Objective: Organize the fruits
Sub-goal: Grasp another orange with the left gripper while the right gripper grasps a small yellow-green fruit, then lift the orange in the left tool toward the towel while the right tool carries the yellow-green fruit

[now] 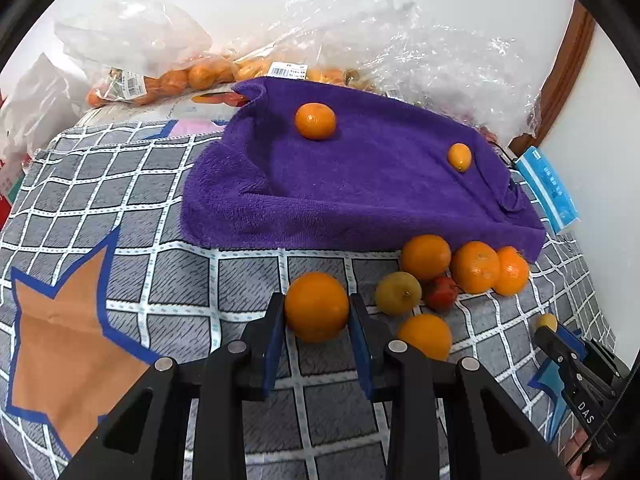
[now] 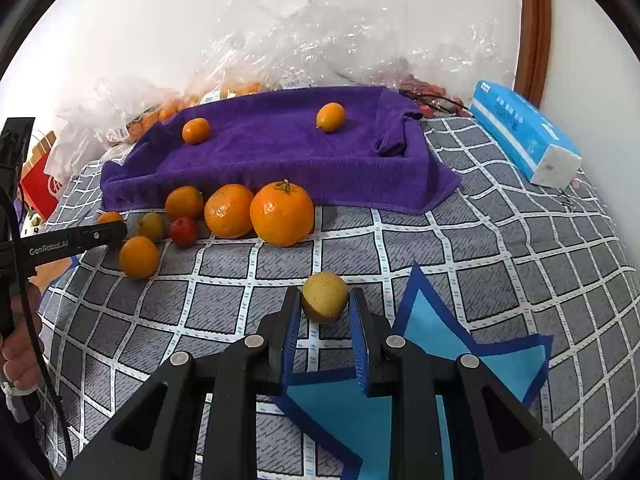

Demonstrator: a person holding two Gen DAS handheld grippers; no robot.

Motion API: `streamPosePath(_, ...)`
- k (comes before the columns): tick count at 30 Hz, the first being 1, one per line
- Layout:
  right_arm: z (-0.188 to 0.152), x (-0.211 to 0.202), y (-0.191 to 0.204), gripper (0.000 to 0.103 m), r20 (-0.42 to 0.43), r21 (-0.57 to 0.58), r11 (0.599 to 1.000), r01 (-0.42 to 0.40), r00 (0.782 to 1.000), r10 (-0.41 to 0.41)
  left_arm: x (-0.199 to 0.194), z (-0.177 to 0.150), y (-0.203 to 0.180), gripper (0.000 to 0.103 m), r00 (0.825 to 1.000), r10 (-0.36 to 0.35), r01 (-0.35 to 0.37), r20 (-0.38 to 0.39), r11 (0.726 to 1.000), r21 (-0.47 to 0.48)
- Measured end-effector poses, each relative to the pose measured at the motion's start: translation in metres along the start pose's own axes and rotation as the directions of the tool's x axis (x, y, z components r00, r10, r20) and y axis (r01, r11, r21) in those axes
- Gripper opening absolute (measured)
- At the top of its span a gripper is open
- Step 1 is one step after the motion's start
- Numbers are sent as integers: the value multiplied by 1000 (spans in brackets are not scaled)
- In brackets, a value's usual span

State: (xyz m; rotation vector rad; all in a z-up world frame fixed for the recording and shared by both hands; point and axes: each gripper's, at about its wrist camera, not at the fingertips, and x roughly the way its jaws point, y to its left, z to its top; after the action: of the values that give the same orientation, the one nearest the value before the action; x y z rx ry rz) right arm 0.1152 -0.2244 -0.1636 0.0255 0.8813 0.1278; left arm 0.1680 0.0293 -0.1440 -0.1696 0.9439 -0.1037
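Note:
My left gripper [image 1: 318, 314] is shut on a round orange [image 1: 316, 306], held just above the checked cloth [image 1: 160, 208]. In the right wrist view, my right gripper [image 2: 324, 310] is shut on a small yellow-green fruit [image 2: 324, 297] near a blue star-shaped mat [image 2: 440, 356]. A purple towel [image 1: 360, 184] lies behind, with one orange [image 1: 315, 121] and one small kumquat [image 1: 460, 157] on it. Several loose oranges [image 2: 282, 214], a red fruit [image 2: 183, 231] and another yellow-green fruit [image 1: 398, 293] are clustered at the towel's front edge.
An orange star-shaped mat [image 1: 60, 320] lies at the left of the cloth. Clear plastic bags of fruit [image 1: 168, 76] are piled against the wall. A blue tissue pack [image 2: 524, 136] lies at the right. A hand [image 2: 20, 356] holds the left gripper's handle.

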Motion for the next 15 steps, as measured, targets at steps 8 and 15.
streamPosePath(8, 4, -20, 1, 24, 24, 33, 999, 10, 1000, -11, -30, -11, -4, 29, 1000, -2, 2, 20, 1000, 11)
streamPosePath(15, 13, -49, 13, 24, 66, 27, 999, 26, 997, -27, -56, -19, -8, 29, 1000, -11, 11, 25, 1000, 0)
